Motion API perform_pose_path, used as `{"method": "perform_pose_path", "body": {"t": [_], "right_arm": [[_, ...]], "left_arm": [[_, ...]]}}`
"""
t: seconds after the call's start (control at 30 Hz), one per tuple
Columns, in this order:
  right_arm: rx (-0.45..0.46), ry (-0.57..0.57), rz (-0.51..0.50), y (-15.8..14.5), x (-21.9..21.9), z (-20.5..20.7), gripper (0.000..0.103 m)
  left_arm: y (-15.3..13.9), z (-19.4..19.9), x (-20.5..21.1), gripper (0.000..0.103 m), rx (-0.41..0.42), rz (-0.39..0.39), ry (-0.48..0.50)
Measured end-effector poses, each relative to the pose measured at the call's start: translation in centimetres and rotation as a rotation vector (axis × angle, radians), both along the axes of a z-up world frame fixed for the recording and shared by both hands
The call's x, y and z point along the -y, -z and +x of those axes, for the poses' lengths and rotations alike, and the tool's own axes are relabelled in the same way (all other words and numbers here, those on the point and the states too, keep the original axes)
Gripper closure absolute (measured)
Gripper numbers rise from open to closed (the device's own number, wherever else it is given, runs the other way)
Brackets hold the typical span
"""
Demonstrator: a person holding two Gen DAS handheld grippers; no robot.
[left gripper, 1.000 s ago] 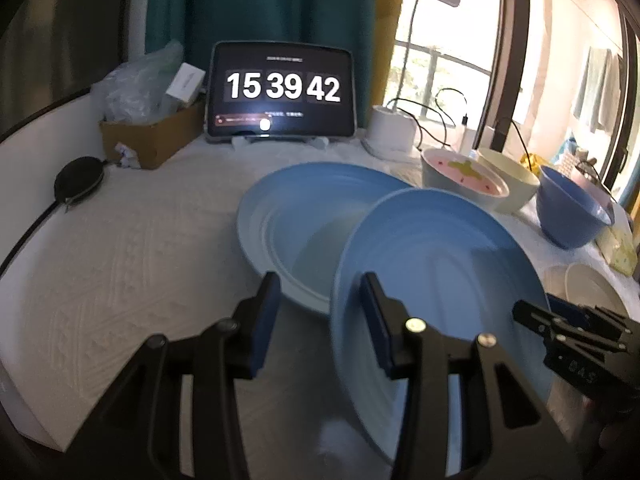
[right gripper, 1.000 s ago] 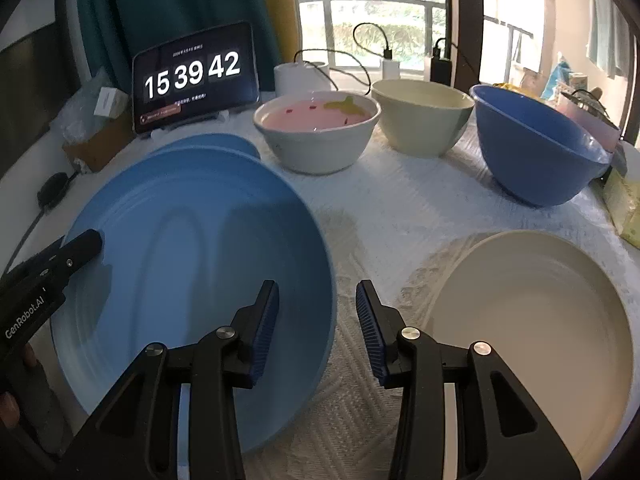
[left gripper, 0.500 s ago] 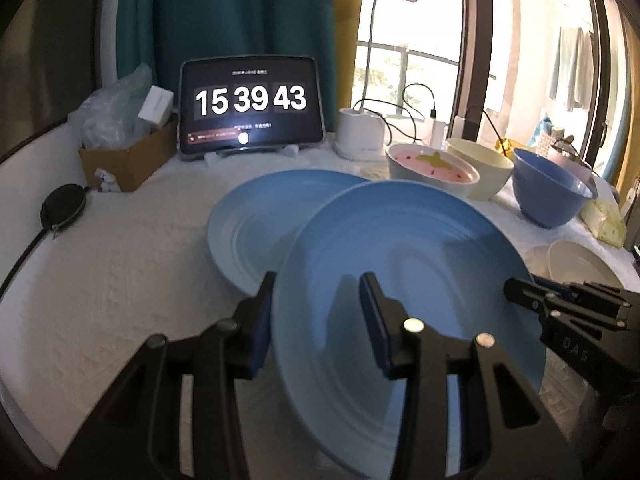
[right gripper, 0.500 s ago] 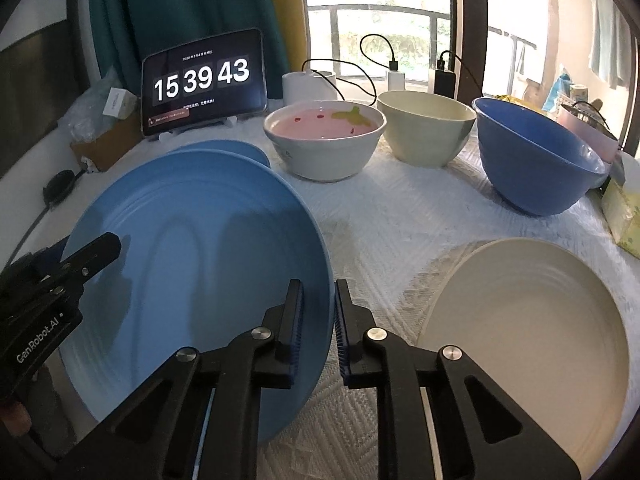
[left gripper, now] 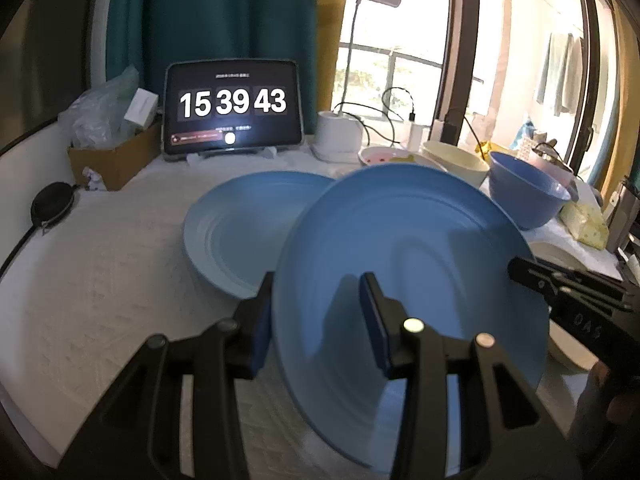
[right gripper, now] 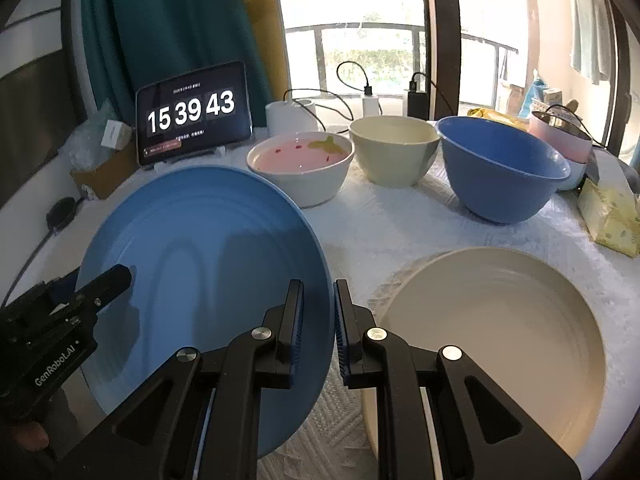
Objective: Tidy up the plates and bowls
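Observation:
A blue plate (left gripper: 420, 248) is held tilted above the table; it also shows in the right wrist view (right gripper: 200, 272). My right gripper (right gripper: 318, 328) is shut on its right rim. My left gripper (left gripper: 316, 320) straddles its left rim with the jaws apart, one finger under and one over. A paler blue plate (left gripper: 240, 232) lies flat on the table behind it. A cream plate (right gripper: 500, 336) lies flat at the right. A pink-lined bowl (right gripper: 300, 168), a cream bowl (right gripper: 394, 148) and a blue bowl (right gripper: 500, 168) stand in a row at the back.
A tablet clock (right gripper: 194, 114) and a cardboard box (left gripper: 116, 156) stand at the back left. A white lamp base (left gripper: 340, 136) with cables is behind the bowls. A yellow packet (right gripper: 610, 210) and a pink pot (right gripper: 560, 136) sit at the right. A black pouch (left gripper: 52, 204) lies left.
My right gripper has closed on the blue plate's rim. The plate has risen off the table and tilted. My left gripper stays open around the opposite rim.

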State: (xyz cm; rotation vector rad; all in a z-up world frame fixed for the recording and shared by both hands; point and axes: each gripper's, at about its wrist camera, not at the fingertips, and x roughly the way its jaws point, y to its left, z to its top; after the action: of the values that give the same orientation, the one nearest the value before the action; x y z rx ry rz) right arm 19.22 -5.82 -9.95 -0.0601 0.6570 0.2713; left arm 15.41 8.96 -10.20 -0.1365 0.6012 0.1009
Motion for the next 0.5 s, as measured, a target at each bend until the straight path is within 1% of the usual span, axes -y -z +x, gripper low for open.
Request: {"method": "perform_pose_path", "body": {"t": [0.23, 0.5], "right_arm": [[0.035, 0.013, 0.013, -1.2, 1.1, -0.9, 0.087], [0.054, 0.045, 0.029, -1.9, 3.0, -1.3, 0.087]], "left_arm": [[-0.8, -0.2, 1.0, 0.061, 0.011, -0.006, 0.019], [-1.3, -0.1, 2.9, 0.061, 0.012, -0.009, 0.060]]}}
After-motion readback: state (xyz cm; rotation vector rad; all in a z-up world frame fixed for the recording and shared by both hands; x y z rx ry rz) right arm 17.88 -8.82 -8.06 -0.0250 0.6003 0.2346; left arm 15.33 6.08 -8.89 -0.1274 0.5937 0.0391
